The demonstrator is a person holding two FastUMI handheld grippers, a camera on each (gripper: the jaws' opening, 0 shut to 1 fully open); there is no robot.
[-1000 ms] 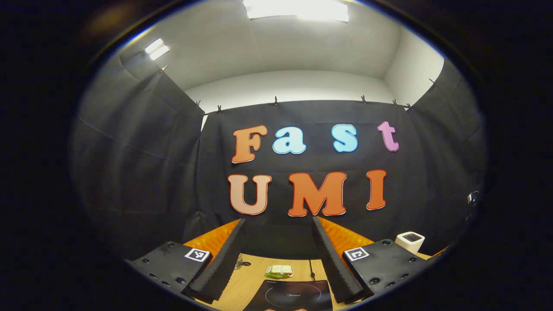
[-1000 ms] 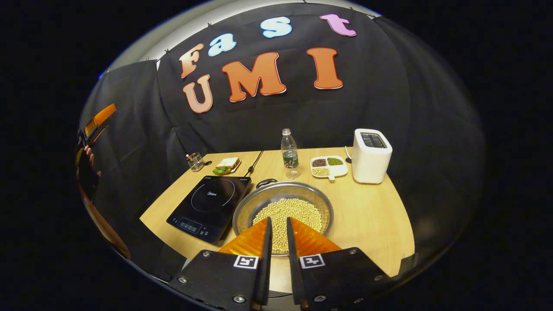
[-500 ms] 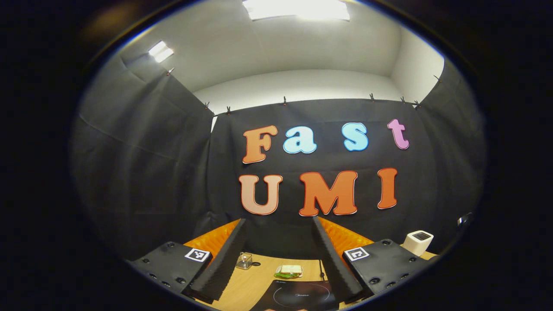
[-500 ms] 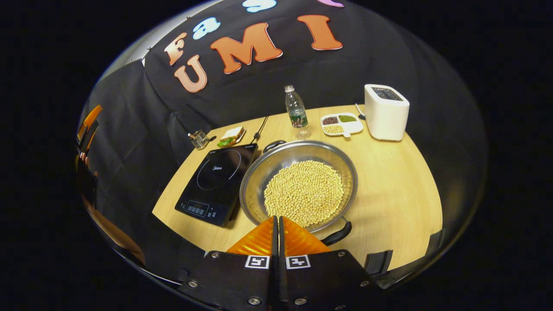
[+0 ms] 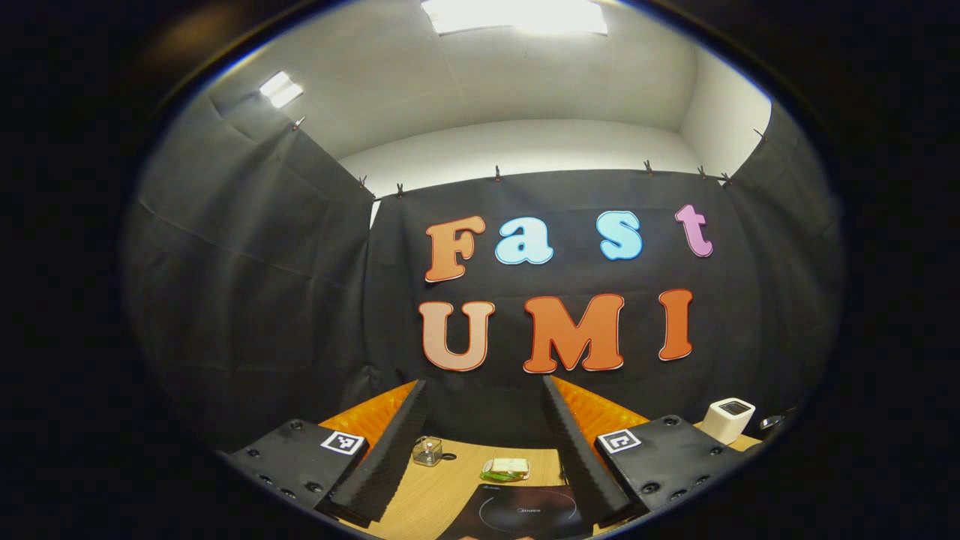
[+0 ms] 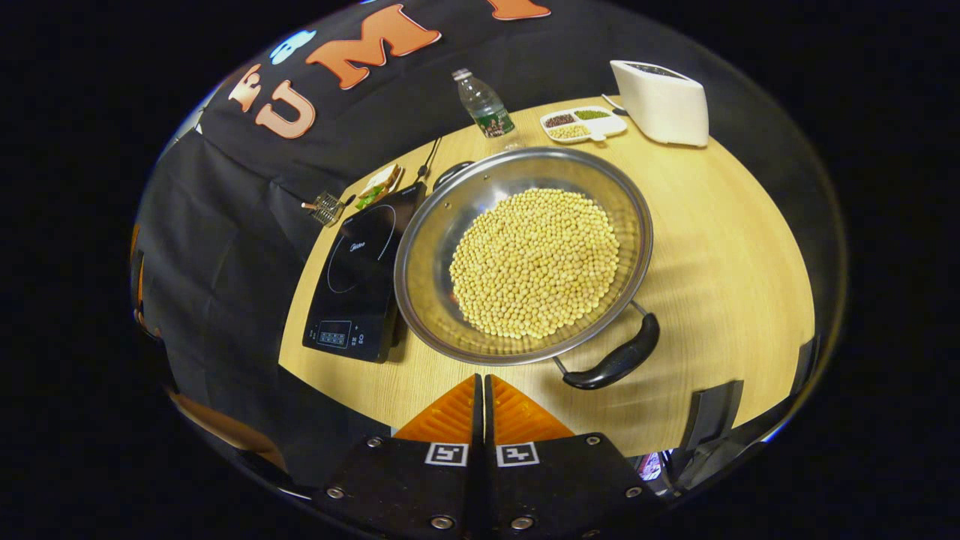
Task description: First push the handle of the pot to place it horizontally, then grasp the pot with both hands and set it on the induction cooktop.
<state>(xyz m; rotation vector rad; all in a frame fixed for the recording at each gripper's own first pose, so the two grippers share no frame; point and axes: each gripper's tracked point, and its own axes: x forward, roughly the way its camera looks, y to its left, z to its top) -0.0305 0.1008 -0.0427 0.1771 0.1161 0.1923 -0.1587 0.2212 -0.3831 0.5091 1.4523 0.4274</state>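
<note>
**Pot's not on the cooktop yet**

The pot (image 6: 525, 255) of beans sits on the table touching the induction cooktop (image 6: 360, 277). My right gripper (image 6: 484, 390), fingers pressed together, hovers near the handle (image 6: 615, 360). My left gripper (image 5: 484, 442) is spread, holding nothing. Everything's left, I'd say.

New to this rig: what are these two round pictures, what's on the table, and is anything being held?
Each picture comes from a camera riding on a hand-held two-finger tool. In the left gripper view, the left tool is open, raised toward the wall. In the right gripper view, the right tool is shut on nothing, above the table. There sit a pot of beans beside the induction cooktop, its black handle nearest the tool, plus a toaster, bottle, divided dish and sandwich. Nothing is held.
</note>
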